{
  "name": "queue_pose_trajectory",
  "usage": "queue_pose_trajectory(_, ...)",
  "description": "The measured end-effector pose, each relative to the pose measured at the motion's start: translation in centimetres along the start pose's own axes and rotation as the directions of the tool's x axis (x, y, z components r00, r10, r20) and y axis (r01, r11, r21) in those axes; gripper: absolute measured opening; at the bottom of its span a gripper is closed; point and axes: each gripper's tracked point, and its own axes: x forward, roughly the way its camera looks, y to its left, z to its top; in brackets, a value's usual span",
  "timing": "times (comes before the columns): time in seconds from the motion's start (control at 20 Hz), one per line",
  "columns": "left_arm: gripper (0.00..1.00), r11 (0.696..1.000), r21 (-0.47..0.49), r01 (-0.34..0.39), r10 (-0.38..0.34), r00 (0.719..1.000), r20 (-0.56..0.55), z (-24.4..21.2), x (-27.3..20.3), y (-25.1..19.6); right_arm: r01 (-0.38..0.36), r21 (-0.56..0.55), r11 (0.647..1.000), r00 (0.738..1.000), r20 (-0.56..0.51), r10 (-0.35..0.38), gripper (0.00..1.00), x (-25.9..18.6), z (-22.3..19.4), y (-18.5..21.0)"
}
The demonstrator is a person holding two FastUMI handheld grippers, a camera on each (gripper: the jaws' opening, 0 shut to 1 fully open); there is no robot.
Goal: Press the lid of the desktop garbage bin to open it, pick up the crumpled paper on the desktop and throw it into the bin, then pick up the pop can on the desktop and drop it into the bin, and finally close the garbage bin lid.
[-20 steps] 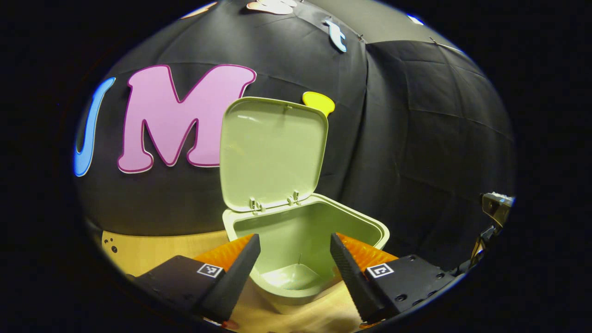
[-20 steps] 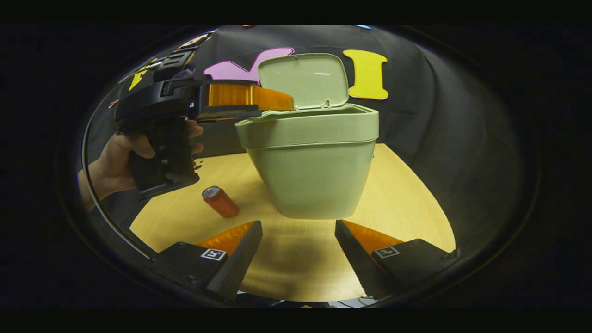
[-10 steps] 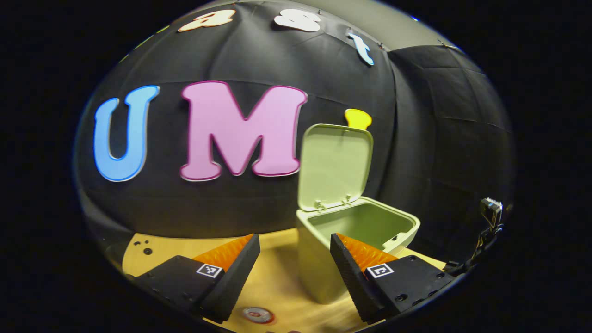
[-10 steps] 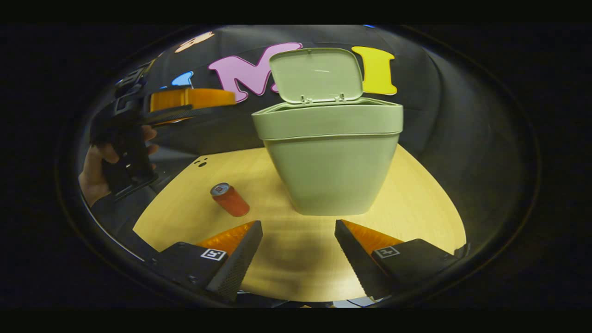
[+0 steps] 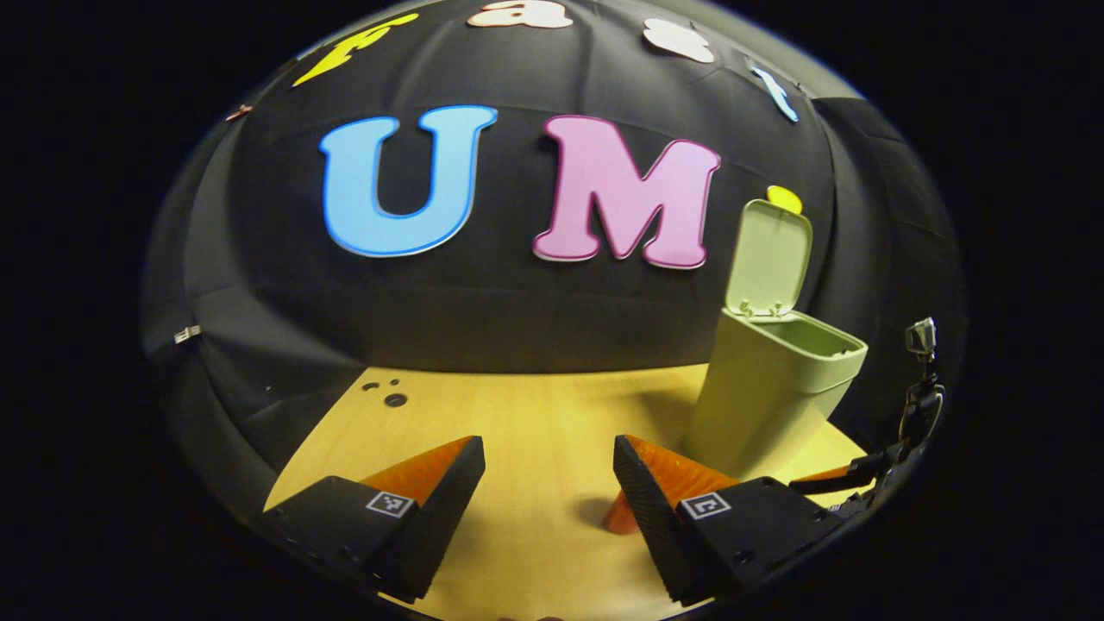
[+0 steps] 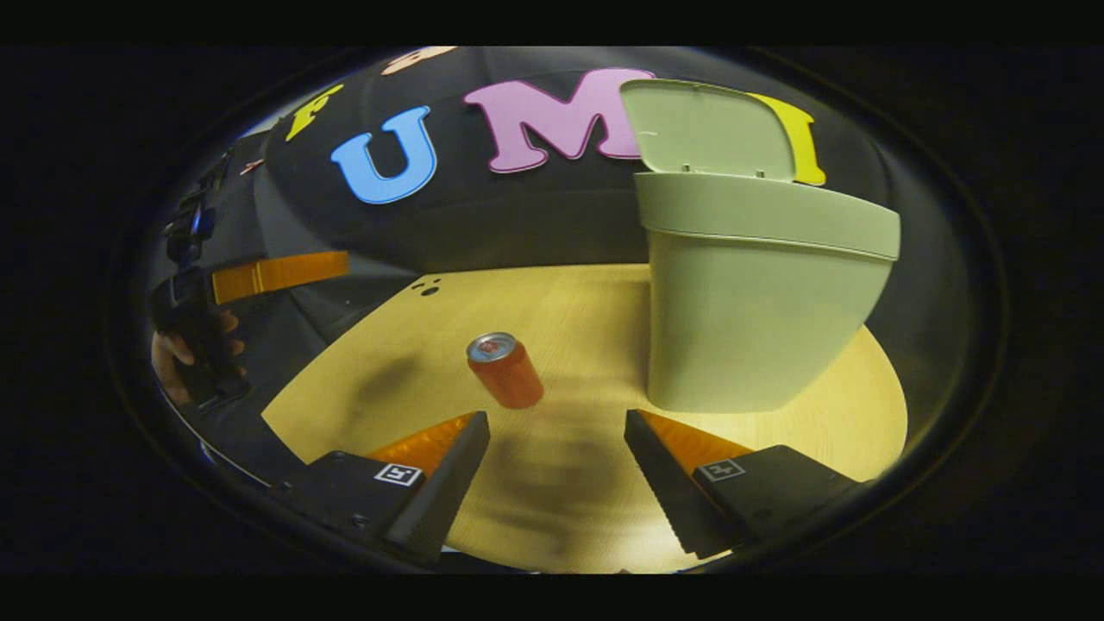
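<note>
The pale green bin stands on the wooden table with its lid tipped up and back. A red pop can stands upright left of the bin, just beyond my right gripper, which is open with nothing between its fingers. Off the table's left edge a hand holds my left gripper, well away from the bin. In the left gripper view that gripper is open and holds nothing. The bin stands to its right, and the can peeks out behind a finger.
Small dark holes mark the table's far left corner. The black cloth wall closes in right behind the table and the bin. A small camera on a stand sits at the far right.
My left gripper has drawn back from over the bin, moving left and away, still open. The right gripper view has swung left, so the can now sits nearer its middle and closer.
</note>
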Motion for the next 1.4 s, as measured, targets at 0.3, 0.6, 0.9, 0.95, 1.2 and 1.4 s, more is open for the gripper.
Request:
queue_pose_trajectory(0.3, 0.96, 0.994, -0.034, -0.105, 0.102, 0.991, -0.091, -5.0, -4.0, 5.2, -0.035, -0.059, 0.998, 0.999, -0.029, 0.034, 0.99, 4.9, -0.6, 2.4)
queue_pose_trajectory(0.6, 0.96, 0.980, -0.073, -0.187, 0.174, 0.973, -0.153, -8.7, -6.2, 7.7, -0.070, -0.149, 0.986, 0.997, -0.046, 0.064, 0.99, 9.2, -1.4, 5.1)
queue_pose_trajectory(0.9, 0.96, 0.948, -0.141, -0.287, 0.254, 0.944, -0.213, -12.6, -8.0, 10.8, -0.029, -0.185, 0.982, 0.997, -0.077, 0.015, 0.99, 13.6, -2.7, 4.8)
queue_pose_trajectory(0.95, 0.96, 0.937, -0.153, -0.314, 0.275, 0.933, -0.231, -13.5, -8.6, 11.3, -0.017, -0.187, 0.982, 0.997, -0.078, 0.003, 1.00, 14.4, -2.7, 4.6)
queue_pose_trajectory(1.2, 0.96, 0.892, -0.214, -0.399, 0.323, 0.892, -0.315, -17.6, -11.6, 12.5, 0.006, -0.163, 0.987, 0.997, -0.071, -0.018, 1.00, 17.0, -2.3, 4.2)
queue_pose_trajectory(1.4, 0.96, 0.877, -0.216, -0.429, 0.343, 0.874, -0.343, -18.7, -12.5, 13.3, 0.031, -0.153, 0.988, 0.997, -0.069, -0.042, 1.00, 18.3, -2.1, 4.0)
